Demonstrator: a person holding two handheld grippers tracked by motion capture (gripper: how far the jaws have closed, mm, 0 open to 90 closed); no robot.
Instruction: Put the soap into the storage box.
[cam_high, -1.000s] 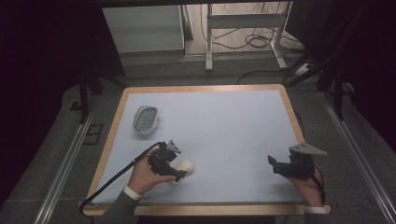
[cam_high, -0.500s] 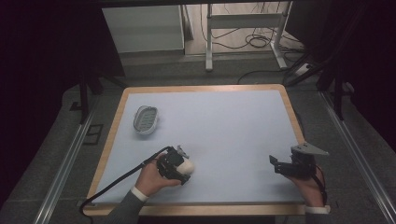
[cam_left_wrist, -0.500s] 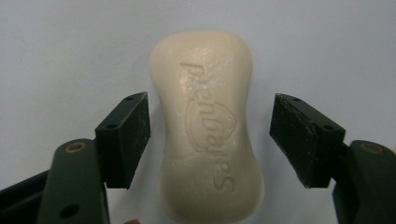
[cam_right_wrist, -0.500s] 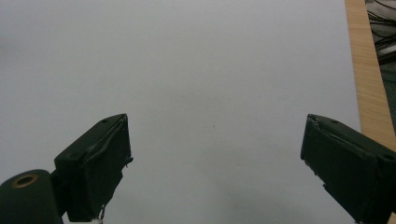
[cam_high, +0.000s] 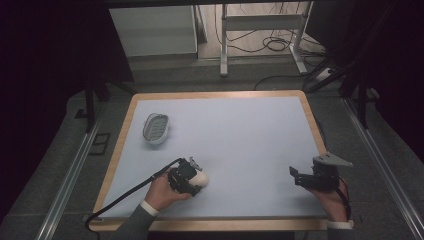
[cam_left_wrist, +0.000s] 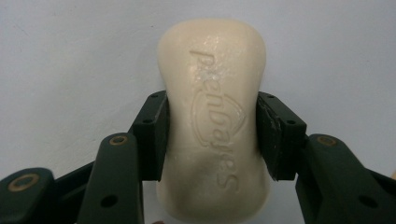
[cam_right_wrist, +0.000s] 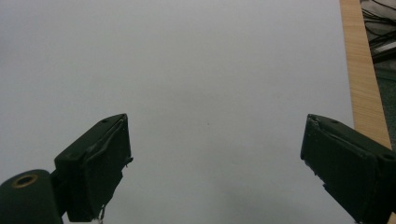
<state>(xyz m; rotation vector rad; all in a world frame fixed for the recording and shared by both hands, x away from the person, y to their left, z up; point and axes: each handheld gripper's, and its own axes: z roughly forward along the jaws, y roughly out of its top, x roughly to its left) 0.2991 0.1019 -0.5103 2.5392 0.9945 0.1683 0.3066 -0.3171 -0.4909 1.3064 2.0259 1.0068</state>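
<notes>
Lower left of the high view: left gripper, jaws just closing, is clamping the soap bar; right gripper is hovering, jaws apart.

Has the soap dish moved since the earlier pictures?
No. The soap dish lies at the same spot by the table's left wooden edge.

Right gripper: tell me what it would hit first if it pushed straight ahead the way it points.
Probably nothing soon: the right gripper is open over bare mat, with no object ahead. In the high view it points left across the table; depth is uncertain.
</notes>
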